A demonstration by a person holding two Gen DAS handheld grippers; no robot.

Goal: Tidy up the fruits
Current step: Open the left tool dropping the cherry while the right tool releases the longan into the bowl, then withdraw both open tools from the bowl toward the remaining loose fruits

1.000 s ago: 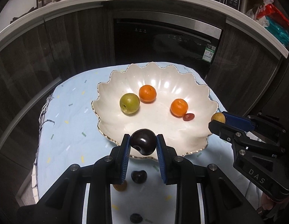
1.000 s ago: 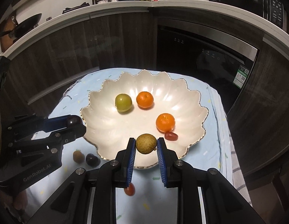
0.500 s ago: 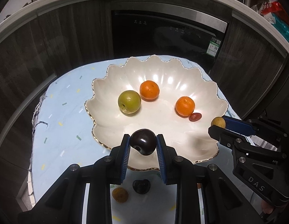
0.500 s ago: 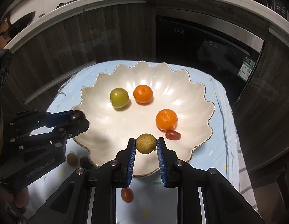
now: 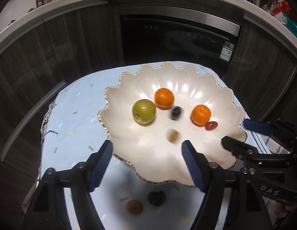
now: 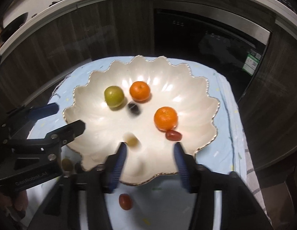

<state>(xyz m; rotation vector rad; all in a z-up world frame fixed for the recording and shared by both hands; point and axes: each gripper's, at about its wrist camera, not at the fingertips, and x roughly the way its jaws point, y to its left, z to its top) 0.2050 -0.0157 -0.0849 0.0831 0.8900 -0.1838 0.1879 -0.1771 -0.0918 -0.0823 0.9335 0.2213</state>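
Observation:
A white scalloped bowl (image 5: 148,159) (image 6: 196,105) holds a green fruit (image 5: 143,114) (image 6: 114,95), two oranges (image 5: 164,97) (image 5: 200,114) and a small red tomato (image 5: 211,125). A dark plum (image 5: 176,112) (image 6: 133,107) and a yellow-brown fruit (image 5: 173,135) (image 6: 131,139) are blurred and loose inside the bowl. My left gripper (image 5: 146,145) (image 6: 69,117) hovers over the near rim, its jaws opening with nothing between them. My right gripper (image 6: 150,148) (image 5: 234,132) is also opening. The yellow-brown fruit lies just ahead of its left finger, free of the pads.
The bowl stands on a light blue cloth (image 5: 77,115). On the cloth before the bowl lie a dark fruit (image 5: 156,198), a brown fruit (image 5: 134,207) and a red tomato (image 6: 125,201). Dark cabinets and an oven (image 5: 179,38) stand behind the table.
Both grippers have opened. The dark plum left the left gripper and the yellow-brown fruit left the right one; both now lie blurred inside the bowl.

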